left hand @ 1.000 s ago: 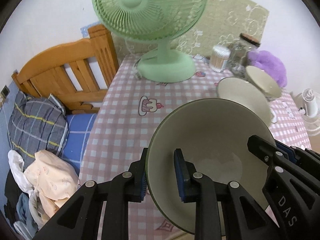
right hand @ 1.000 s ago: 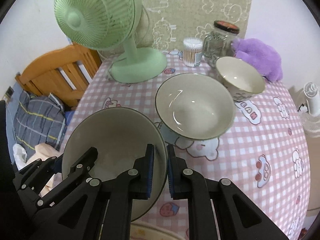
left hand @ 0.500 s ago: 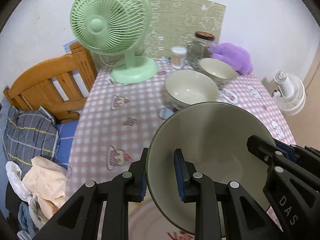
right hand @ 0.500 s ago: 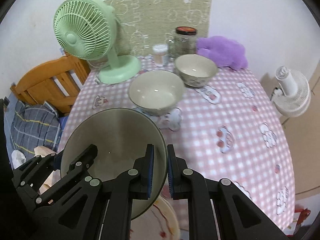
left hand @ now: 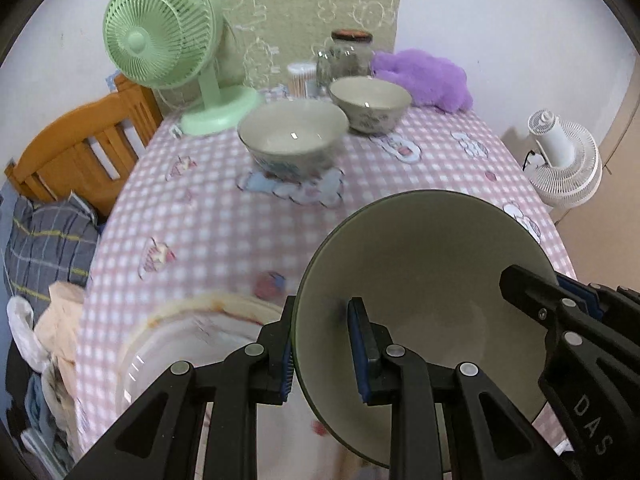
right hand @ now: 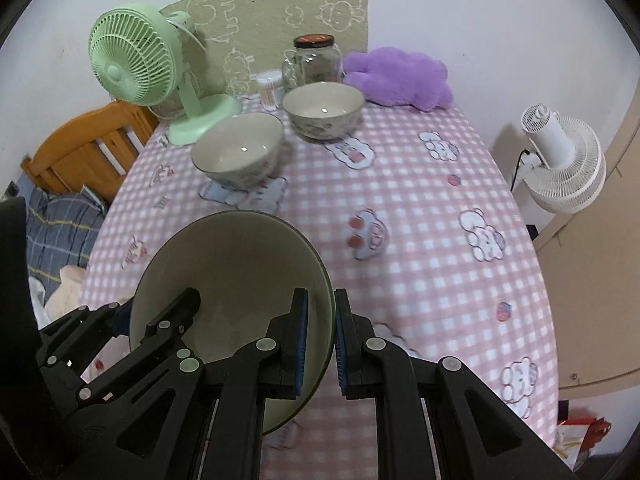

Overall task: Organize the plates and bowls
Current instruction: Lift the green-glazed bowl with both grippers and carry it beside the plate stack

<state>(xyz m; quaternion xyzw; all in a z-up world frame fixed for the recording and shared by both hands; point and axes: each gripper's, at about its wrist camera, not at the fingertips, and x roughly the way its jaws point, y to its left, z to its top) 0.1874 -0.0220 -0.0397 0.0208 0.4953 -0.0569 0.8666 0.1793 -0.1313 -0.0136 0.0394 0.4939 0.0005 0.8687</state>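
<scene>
A large grey-green bowl (left hand: 424, 272) (right hand: 228, 272) hangs above the near part of the pink checked table (left hand: 224, 224) (right hand: 424, 240), held by both grippers. My left gripper (left hand: 324, 344) is shut on its left rim; my right gripper (right hand: 320, 332) is shut on its right rim. The right gripper (left hand: 560, 320) also shows in the left wrist view, and the left gripper (right hand: 156, 312) in the right wrist view. Two smaller cream bowls stand farther back: a middle one (left hand: 292, 136) (right hand: 238, 148) and a far one (left hand: 370, 102) (right hand: 323, 108). A white plate (left hand: 188, 352) lies under the left gripper.
A green desk fan (left hand: 168, 52) (right hand: 140, 60), a glass jar (left hand: 344, 60) (right hand: 312, 62), a cotton-swab tub (left hand: 300, 78) and a purple plush (left hand: 428, 78) (right hand: 400, 76) line the far edge. A wooden bed frame (left hand: 84, 148) is left, a white floor fan (right hand: 560, 156) right.
Both grippers have drawn back toward the near end of the table with the bowl between them. The fan and far bowls look smaller, and the white plate has come into view below.
</scene>
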